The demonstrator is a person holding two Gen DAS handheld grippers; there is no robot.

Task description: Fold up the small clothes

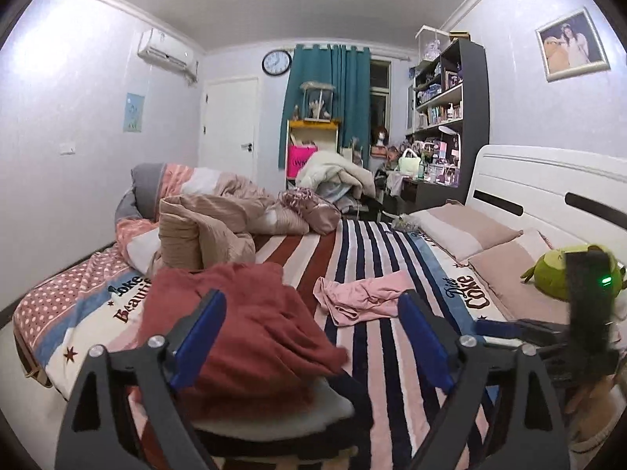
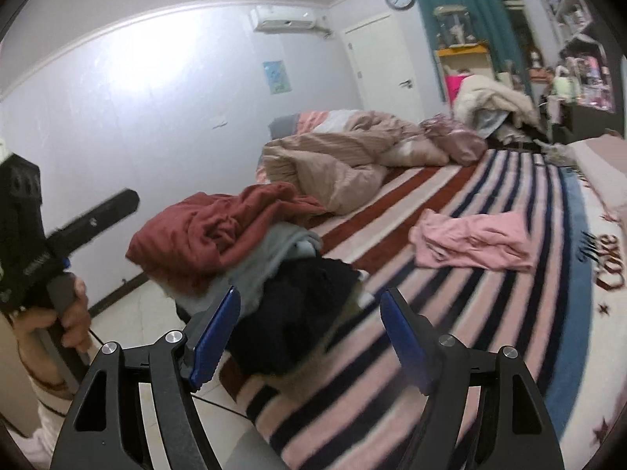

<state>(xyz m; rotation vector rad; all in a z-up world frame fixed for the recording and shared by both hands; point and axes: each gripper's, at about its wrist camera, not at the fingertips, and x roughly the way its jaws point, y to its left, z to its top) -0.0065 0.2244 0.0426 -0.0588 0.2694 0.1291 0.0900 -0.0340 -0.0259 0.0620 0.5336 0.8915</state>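
A crumpled pink garment [image 1: 364, 295] lies on the striped bed sheet [image 1: 364, 243]; it also shows in the right wrist view [image 2: 474, 241]. A pile of clothes sits at the bed's near edge, with a dark red garment [image 1: 250, 321] on top; the right wrist view shows the red garment [image 2: 211, 235] over a grey piece [image 2: 274, 250] and a black piece [image 2: 301, 313]. My left gripper [image 1: 311, 313] is open and empty above the pile. My right gripper [image 2: 309, 313] is open and empty near the black piece. The left gripper's body [image 2: 43, 243] shows at the left of the right wrist view.
A bunched beige duvet [image 1: 219, 219] lies at the far left of the bed. Pillows [image 1: 462, 231] and a green plush toy [image 1: 564, 274] lie by the white headboard [image 1: 548, 188]. A desk and shelves [image 1: 443, 117] stand beyond the bed. Pale floor [image 2: 129, 321] lies left of the bed.
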